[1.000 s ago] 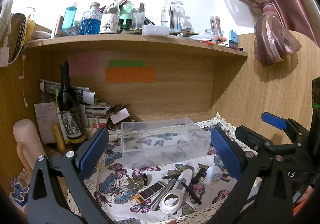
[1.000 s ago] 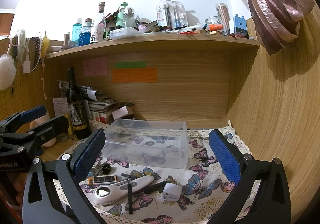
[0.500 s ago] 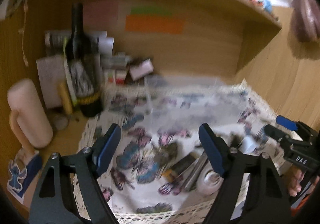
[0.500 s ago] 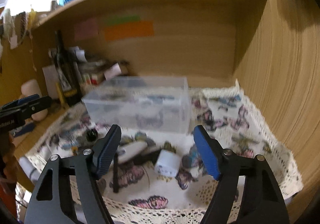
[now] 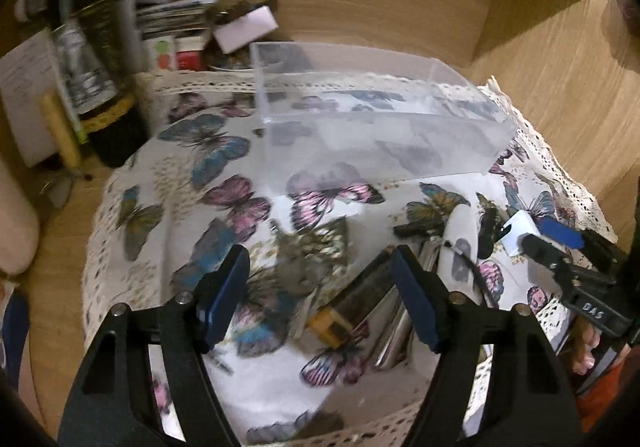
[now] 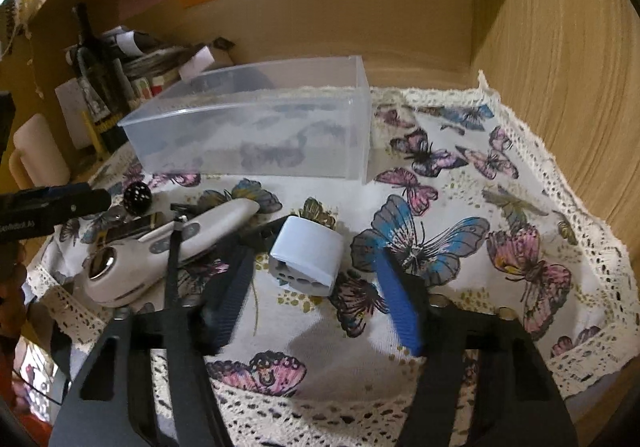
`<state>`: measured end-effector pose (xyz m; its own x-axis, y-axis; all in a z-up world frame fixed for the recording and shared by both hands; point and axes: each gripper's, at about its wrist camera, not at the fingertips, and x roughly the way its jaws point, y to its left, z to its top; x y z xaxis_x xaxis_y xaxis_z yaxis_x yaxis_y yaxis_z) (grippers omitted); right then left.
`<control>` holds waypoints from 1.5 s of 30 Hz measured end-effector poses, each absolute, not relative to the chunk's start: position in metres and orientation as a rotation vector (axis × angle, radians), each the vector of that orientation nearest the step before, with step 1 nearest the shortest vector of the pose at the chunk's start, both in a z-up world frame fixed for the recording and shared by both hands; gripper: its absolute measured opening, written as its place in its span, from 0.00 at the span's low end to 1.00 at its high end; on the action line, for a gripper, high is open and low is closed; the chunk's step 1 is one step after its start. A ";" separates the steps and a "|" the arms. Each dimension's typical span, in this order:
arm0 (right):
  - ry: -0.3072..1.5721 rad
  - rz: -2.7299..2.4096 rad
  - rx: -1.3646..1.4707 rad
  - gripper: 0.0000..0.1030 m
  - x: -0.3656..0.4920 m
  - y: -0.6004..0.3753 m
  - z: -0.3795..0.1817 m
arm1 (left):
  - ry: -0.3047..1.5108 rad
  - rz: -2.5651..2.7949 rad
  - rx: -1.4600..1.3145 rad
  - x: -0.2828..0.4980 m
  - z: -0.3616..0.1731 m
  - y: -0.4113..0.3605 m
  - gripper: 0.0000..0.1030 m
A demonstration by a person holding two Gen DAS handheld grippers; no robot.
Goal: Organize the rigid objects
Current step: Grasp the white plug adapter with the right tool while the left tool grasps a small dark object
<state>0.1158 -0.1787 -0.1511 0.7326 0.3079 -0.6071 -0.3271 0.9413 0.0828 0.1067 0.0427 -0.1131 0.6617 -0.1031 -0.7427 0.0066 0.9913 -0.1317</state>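
Both tools gape: right tool (image 6: 316, 295) straddles white adapter (image 6: 306, 257), untouched.

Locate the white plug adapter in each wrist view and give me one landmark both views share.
Left wrist view: the white plug adapter lies far right on the butterfly cloth, just behind the right gripper.
Right wrist view: it sits at centre, just ahead of the right gripper, whose jaws are open.
Shared landmark: the clear plastic box, behind the adapter in both.
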 end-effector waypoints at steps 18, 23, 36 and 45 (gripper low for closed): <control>0.726 0.368 0.027 0.35 0.136 -0.179 -0.161 | 0.940 -0.060 -0.070 0.154 -0.141 0.031 0.32; 0.688 0.347 0.024 0.35 0.131 -0.184 -0.152 | 0.911 -0.070 -0.071 0.148 -0.138 0.033 0.31; 0.439 0.329 -0.034 0.35 0.110 -0.181 -0.078 | 0.684 -0.045 -0.095 0.112 -0.069 0.046 0.31; 0.279 0.388 -0.042 0.35 0.112 -0.162 -0.024 | 0.546 -0.028 -0.102 0.113 -0.015 0.049 0.31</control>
